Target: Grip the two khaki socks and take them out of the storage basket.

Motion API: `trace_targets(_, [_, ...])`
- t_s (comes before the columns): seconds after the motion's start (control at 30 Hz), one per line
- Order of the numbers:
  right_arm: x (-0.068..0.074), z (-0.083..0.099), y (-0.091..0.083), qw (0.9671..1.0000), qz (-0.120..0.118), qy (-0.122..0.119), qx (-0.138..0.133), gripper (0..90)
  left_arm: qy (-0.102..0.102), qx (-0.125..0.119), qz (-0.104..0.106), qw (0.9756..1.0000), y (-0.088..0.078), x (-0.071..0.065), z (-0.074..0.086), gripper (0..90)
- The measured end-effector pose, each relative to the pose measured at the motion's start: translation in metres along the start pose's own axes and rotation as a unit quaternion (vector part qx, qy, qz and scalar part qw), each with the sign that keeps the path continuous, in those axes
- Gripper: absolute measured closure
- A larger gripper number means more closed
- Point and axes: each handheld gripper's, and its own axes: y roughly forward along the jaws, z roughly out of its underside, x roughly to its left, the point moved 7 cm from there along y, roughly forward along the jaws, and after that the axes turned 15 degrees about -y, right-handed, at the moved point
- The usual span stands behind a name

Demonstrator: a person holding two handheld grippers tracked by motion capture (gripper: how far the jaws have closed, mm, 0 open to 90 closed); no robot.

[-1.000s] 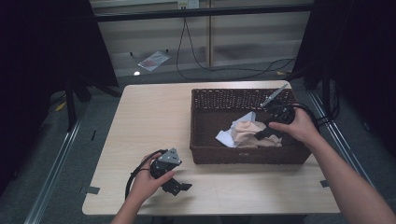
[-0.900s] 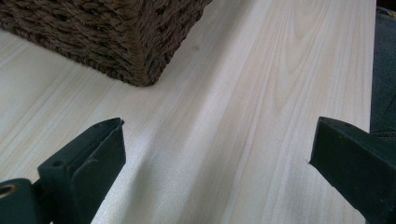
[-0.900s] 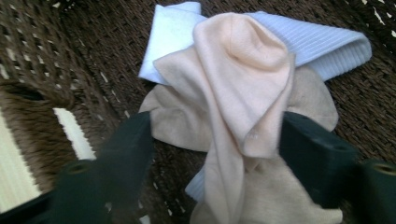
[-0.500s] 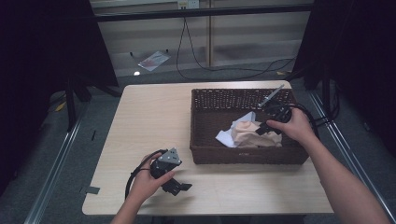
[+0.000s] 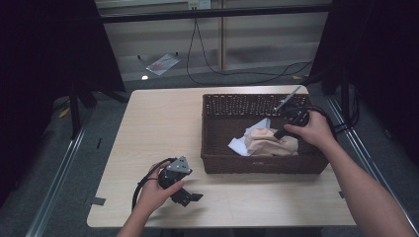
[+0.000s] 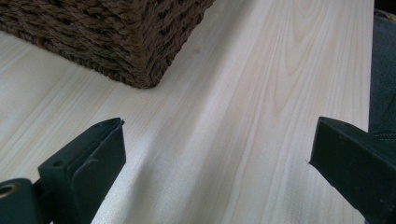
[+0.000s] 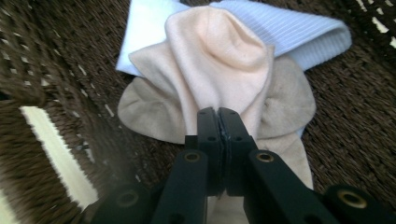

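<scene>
A dark wicker basket (image 5: 257,165) stands on the right half of the table. In it lies a peach cloth (image 5: 269,143) on top of a pale blue ribbed cloth (image 5: 239,144). My right gripper (image 5: 282,132) reaches into the basket from the right. In the right gripper view it (image 7: 218,114) is shut, pinching a fold of the peach cloth (image 7: 219,60), with the blue cloth (image 7: 289,32) behind. My left gripper (image 5: 190,197) rests on the table near the front edge, left of the basket. In the left gripper view it (image 6: 217,144) is open over bare wood.
The basket's corner (image 6: 116,42) lies just ahead of the left gripper. The light wooden table (image 5: 163,128) has bare room on its left half. Cables (image 5: 212,59) and a paper (image 5: 160,63) lie on the floor beyond the table. Dark curtains hang on both sides.
My right gripper has shifted slightly left inside the basket, staying on the peach cloth. The left gripper has not moved.
</scene>
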Motion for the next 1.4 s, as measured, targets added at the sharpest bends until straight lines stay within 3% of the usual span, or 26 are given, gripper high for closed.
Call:
trace_targets(0.13, [-0.002,0.000,-0.013,1.0000,-0.003,-0.001,-0.003,89.0,0.009,0.006,0.003,0.9999,0.000,0.000,0.000,3.1])
trace_targets(0.23, [-0.001,-0.001,-0.023,1.0000,-0.005,-0.003,-0.003,89.0,0.001,0.002,0.001,1.0000,0.001,-0.001,0.000,3.1])
trace_targets(0.77, [0.008,-0.016,-0.075,0.9995,-0.021,-0.022,-0.012,89.3,0.005,0.007,0.002,1.0000,0.001,0.000,0.001,3.1])
trace_targets(1.07, [0.014,-0.019,-0.092,0.9988,-0.031,-0.036,-0.006,89.3,0.002,0.005,0.005,1.0000,0.003,-0.001,0.001,3.1])
trace_targets(1.4, [0.025,-0.026,-0.116,0.9974,-0.036,-0.051,-0.036,89.2,0.001,0.006,0.003,1.0000,0.003,-0.001,0.001,3.1])
